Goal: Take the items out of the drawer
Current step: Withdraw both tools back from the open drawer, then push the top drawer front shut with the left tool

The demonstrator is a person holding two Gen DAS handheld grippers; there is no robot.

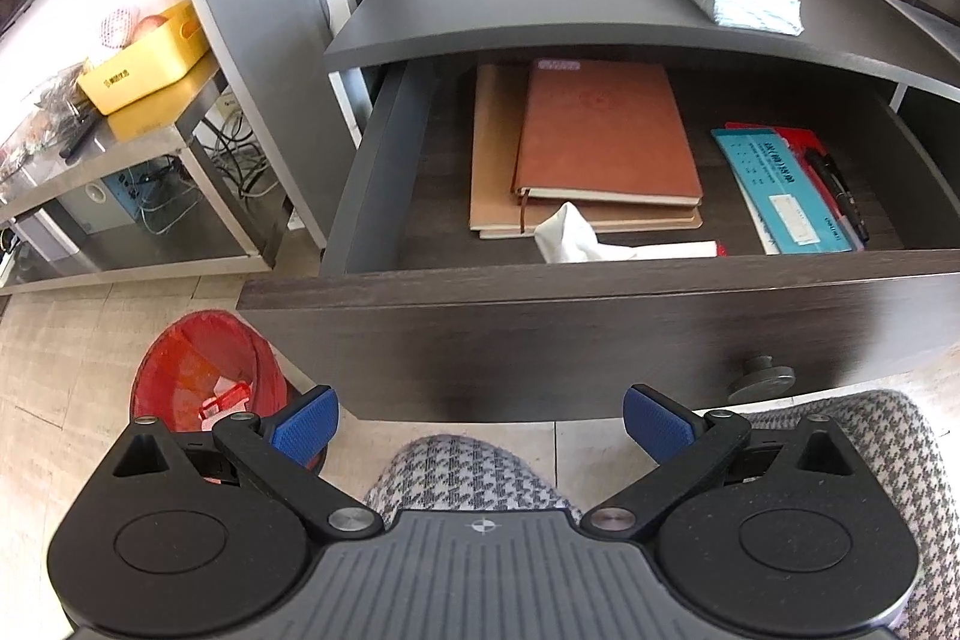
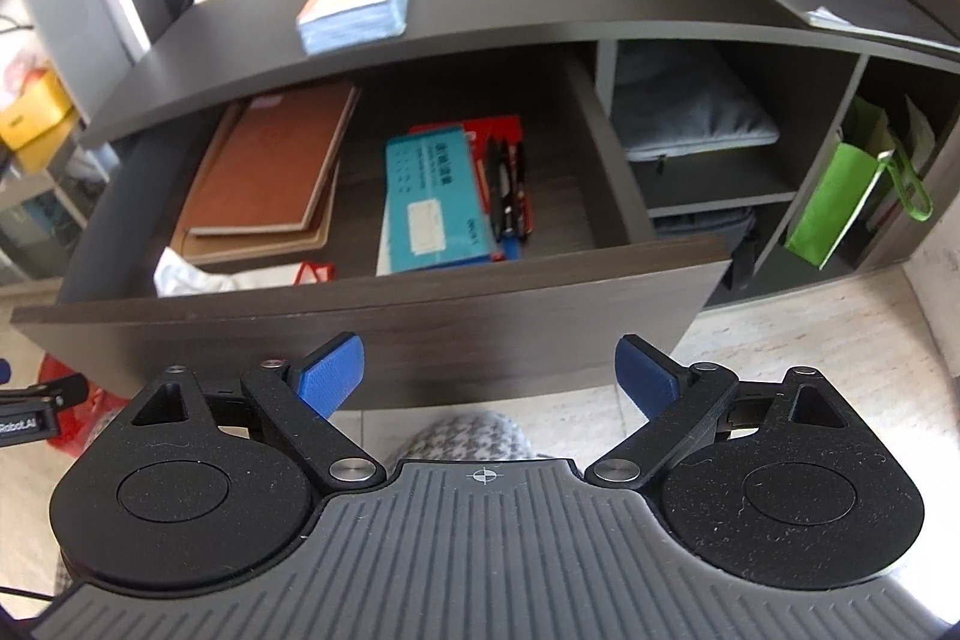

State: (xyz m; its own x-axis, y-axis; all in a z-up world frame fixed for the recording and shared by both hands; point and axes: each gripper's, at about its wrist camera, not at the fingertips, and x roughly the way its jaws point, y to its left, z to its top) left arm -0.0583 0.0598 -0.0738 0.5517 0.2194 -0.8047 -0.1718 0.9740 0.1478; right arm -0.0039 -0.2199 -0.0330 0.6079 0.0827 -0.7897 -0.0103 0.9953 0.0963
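Drawer [image 1: 600,316] stands pulled out. I hold the left gripper [image 1: 480,418] and right gripper [image 2: 489,373] before its front edge, jaws spread, empty. Brown notebooks [image 1: 600,142] lie at the left, teal booklet [image 2: 432,202] at the right: removal not yet begun.

red bin [image 1: 204,376], yellow box [image 1: 147,67], green bag [image 2: 837,205], grey pouch [image 2: 690,118]

A dark wood counter [image 1: 540,4] stands on a pale tiled floor [image 1: 78,340] in bright daylight, with a steel shelf [image 1: 150,142] and a red bin [image 1: 204,376] to its left and open cubbies [image 2: 750,148] holding a green bag [image 2: 834,202] to its right.
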